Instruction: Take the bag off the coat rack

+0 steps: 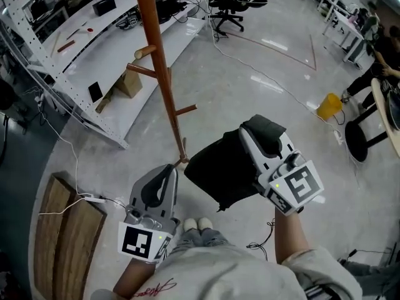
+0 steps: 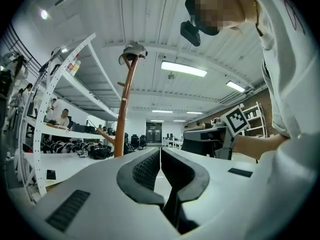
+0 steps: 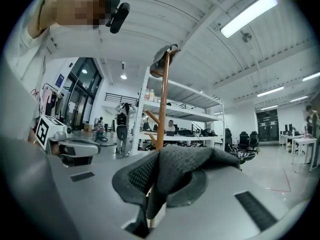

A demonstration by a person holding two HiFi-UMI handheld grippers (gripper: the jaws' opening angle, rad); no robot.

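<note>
Above the workshop floor [image 1: 250,55], the bag [image 1: 215,170] hangs clear of the rack [image 1: 164,74], to its right, clamped in the right gripper [image 1: 261,133]. The left gripper [image 1: 164,175], jaws together and empty, is nearer the rack.

Brown wooden coat-rack pole [image 1: 161,74] with side pegs [image 1: 185,110] blocks straight ahead; white metal shelving [image 1: 106,61] left; open grey floor [image 1: 237,105] right.

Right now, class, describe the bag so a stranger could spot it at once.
Start at the tall reddish-brown coat rack on the pale floor. Right of its pole, a black fabric bag hangs from the right gripper. It is the only limp dark thing held aloft.
</note>
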